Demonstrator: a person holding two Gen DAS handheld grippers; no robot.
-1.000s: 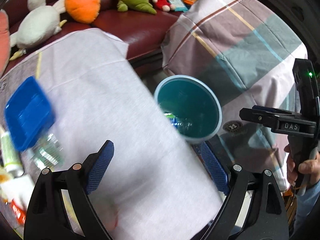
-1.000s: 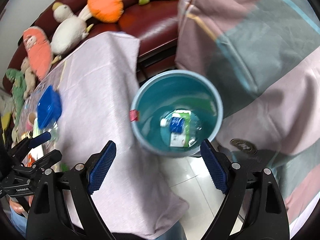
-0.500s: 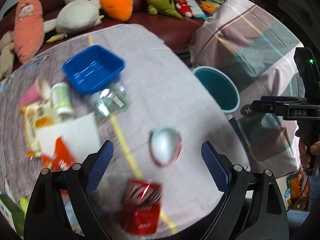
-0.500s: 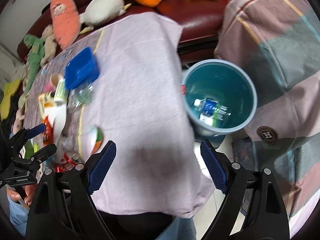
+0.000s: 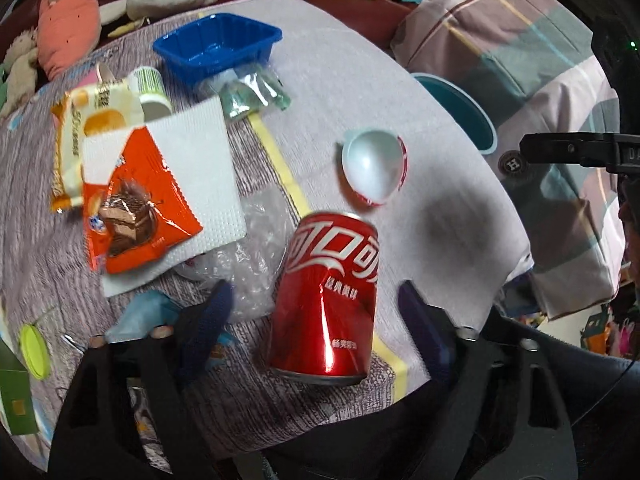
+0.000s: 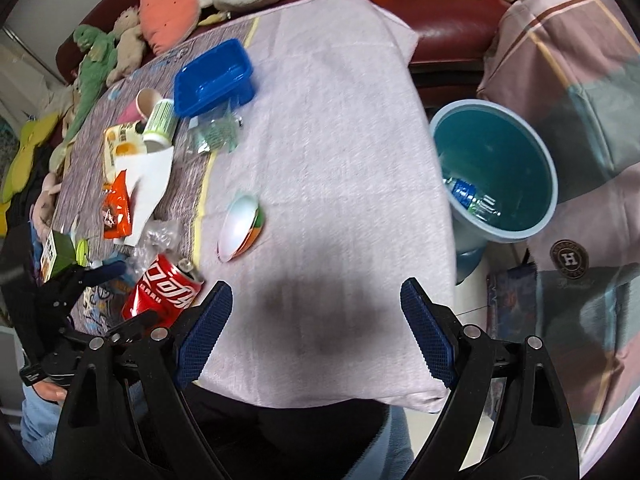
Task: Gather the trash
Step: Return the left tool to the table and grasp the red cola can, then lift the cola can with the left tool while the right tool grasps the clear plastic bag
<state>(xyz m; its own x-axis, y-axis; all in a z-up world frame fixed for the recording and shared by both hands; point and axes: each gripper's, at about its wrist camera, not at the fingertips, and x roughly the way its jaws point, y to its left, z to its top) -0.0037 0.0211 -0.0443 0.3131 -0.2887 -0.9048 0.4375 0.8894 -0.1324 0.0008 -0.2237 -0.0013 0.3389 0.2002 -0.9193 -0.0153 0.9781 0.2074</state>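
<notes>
The left tongs [image 5: 316, 312] are positioned over the near edge of the table [image 6: 328, 120], pointing steeply down. A red cola can [image 5: 326, 300] lies on its side between the two blue pads. The jaws have just been closing, but a gap remains on both sides of the can and the pads do not press on it.

The right tongs [image 6: 316, 332] are spread wide over bare cloth near the table's front edge, with nothing between the pads.

Other trash on the table:
- a white bowl [image 5: 374, 168] with a red rim, tipped on its side, just beyond the can
- crumpled clear plastic [image 5: 256, 256] touching the can's left side
- an orange snack wrapper [image 5: 136, 204] lying on a white paper napkin [image 5: 200, 168]
- a blue plastic tray [image 5: 218, 50] at the far side, with a crumpled foil wrapper [image 5: 252, 96] in front of it
- a small green-and-white cup [image 6: 160, 122] lying beside the tray

The teal waste bin [image 6: 496, 172] stands on the floor just off the table's right edge. A plastic bottle [image 6: 472, 200] lies inside it
</notes>
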